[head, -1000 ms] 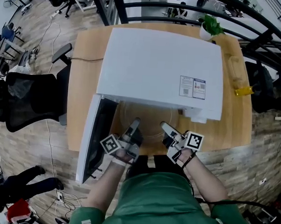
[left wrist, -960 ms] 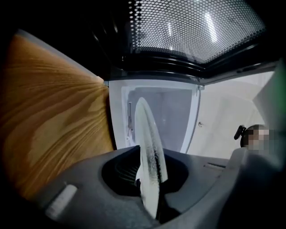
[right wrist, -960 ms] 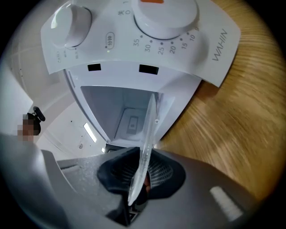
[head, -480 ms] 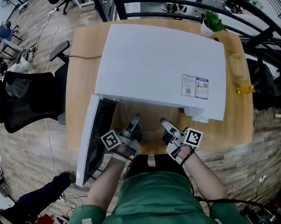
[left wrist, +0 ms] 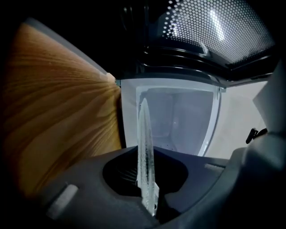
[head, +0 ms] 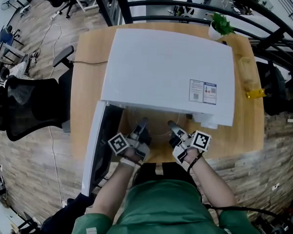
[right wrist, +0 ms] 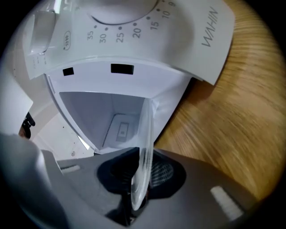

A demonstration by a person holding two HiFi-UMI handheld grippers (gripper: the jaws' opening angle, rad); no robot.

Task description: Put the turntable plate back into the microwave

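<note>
- The glass plate (left wrist: 145, 143) hung between the two grippers in the lower middle of the head view. It sat just in front of the open mouth of the microwave (head: 168, 66) and had not yet gone in.
- The left gripper (head: 141, 126) had its jaws pinched tight on the plate's left rim. In the left gripper view the rim ran edge-on through the middle of the frame, straight between the pads.
- The right gripper (head: 172, 127) had its jaws closed on the opposite rim, and the glass showed as a thin pale arc between them.
- The door (head: 99, 146) stood swung open at the lower left of the head view, close beside the left gripper.
- Both gripper views looked past the plate into the pale, empty-looking cavity (right wrist: 103, 116). No hub or roller ring on its floor could be made out.
- To do this step well, I judged that both hands should go forward together at the same height, so the glass stayed flat and neither rim twisted in its grip.
- The left hand would need to keep off the door, and both grippers off the cavity's side walls.
- The plate should be lowered gently at the centre of the floor, and the jaws should let go only once it rested there.
</note>
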